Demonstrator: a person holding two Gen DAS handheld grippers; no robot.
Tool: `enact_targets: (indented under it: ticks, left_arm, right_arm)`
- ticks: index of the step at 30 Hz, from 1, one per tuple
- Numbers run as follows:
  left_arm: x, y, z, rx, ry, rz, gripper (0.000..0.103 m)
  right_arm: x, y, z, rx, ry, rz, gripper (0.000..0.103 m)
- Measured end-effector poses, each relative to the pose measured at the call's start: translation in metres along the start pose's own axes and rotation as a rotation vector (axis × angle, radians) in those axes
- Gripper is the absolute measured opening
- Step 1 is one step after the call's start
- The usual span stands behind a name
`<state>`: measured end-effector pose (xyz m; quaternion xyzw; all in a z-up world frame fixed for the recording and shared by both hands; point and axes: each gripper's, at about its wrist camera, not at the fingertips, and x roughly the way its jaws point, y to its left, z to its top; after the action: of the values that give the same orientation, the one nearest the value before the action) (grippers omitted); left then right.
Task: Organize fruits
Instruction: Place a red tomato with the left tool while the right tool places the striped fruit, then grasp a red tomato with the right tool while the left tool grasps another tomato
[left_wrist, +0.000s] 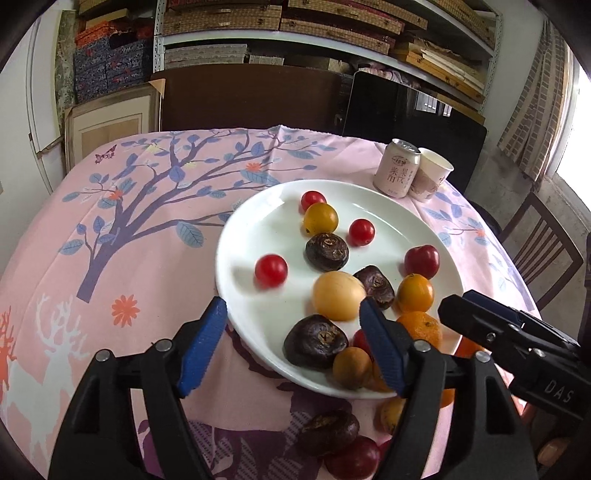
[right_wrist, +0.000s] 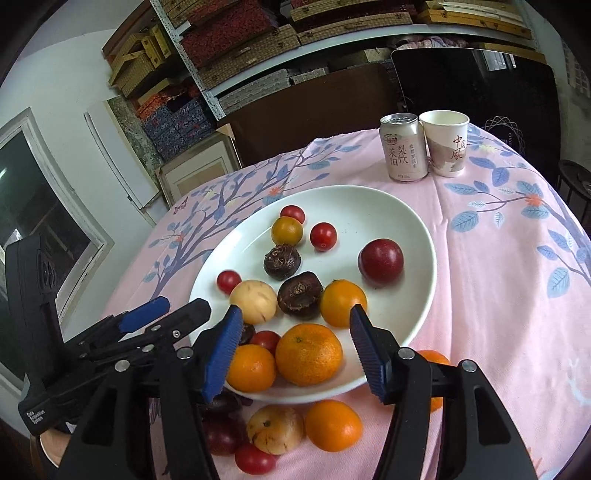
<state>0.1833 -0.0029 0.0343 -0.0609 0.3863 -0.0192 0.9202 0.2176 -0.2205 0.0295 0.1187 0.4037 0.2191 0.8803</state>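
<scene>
A white plate (left_wrist: 266, 221) (right_wrist: 369, 206) on the pink tablecloth holds several fruits: cherry tomatoes (left_wrist: 270, 270), dark water chestnuts (left_wrist: 327, 250), a yellow fruit (left_wrist: 338, 295), a red plum (right_wrist: 380, 261) and oranges (right_wrist: 308, 353). More fruit lies on the cloth in front of the plate: an orange (right_wrist: 333, 425), a tan fruit (right_wrist: 275, 428), a tomato (right_wrist: 254, 459). My left gripper (left_wrist: 293, 314) is open and empty over the plate's near rim. My right gripper (right_wrist: 295, 321) is open and empty over the near oranges.
A drink can (right_wrist: 404, 147) and a paper cup (right_wrist: 446, 142) stand at the table's far right. A chair back (left_wrist: 251, 98) and shelves of boxes stand behind the table. The other gripper shows at each view's edge.
</scene>
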Motion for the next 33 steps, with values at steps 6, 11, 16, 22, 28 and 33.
enact_targets:
  ticks: [6, 11, 16, 22, 28, 33]
  left_arm:
    - [-0.015, 0.009, -0.024, 0.002, -0.006, 0.009, 0.083]
    - [-0.025, 0.022, -0.037, -0.036, 0.004, -0.025, 0.09]
    - [-0.027, 0.029, -0.044, -0.054, 0.02, -0.033, 0.091]
    - [-0.027, 0.034, -0.049, -0.059, 0.033, -0.048, 0.092]
    - [-0.024, 0.029, -0.054, -0.042, 0.064, -0.08, 0.092]
    - [-0.024, 0.016, -0.061, -0.008, 0.09, -0.111, 0.092]
  right_arm:
    - [-0.029, 0.003, -0.026, -0.112, -0.003, -0.014, 0.061]
    - [-0.041, 0.017, -0.059, -0.22, 0.054, -0.016, 0.061]
    - [-0.029, 0.043, -0.088, -0.358, 0.136, -0.061, 0.061]
    - [-0.001, 0.058, -0.102, -0.407, 0.218, -0.096, 0.049]
    - [0.01, 0.061, -0.104, -0.398, 0.204, -0.082, 0.031]
    - [0.002, 0.05, -0.099, -0.351, 0.193, -0.034, 0.03]
